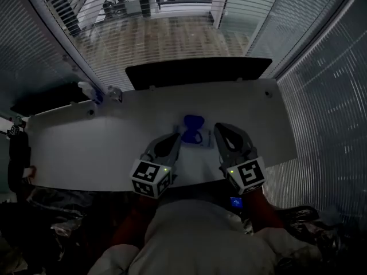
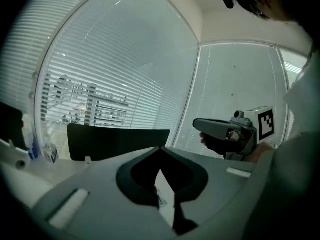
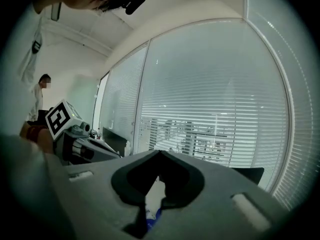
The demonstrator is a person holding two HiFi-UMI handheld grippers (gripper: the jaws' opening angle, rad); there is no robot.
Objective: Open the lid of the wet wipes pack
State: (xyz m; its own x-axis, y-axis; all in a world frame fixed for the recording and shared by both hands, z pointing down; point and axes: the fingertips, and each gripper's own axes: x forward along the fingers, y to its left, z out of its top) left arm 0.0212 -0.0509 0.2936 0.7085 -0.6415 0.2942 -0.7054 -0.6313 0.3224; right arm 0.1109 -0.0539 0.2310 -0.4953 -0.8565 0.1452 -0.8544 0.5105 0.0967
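White table [image 1: 86, 148], wet wipes pack [image 1: 194, 132] near its front edge

Two grippers are showing: left gripper [image 1: 175, 137] at 7 o'clock, right gripper [image 1: 221, 129] at 5 o'clock. Each is carrying one marker cube, so two cubes [image 1: 150, 178] [image 1: 248, 173]. One wet wipes pack [image 1: 194, 132] is lying on one tabletop [image 1: 114, 142]. One dark panel [image 1: 198, 72] is standing at 12 o'clock. Small bottles [image 1: 100, 93] are clustering at 10 o'clock, roughly three. One person [image 3: 41, 91] is standing in the background.
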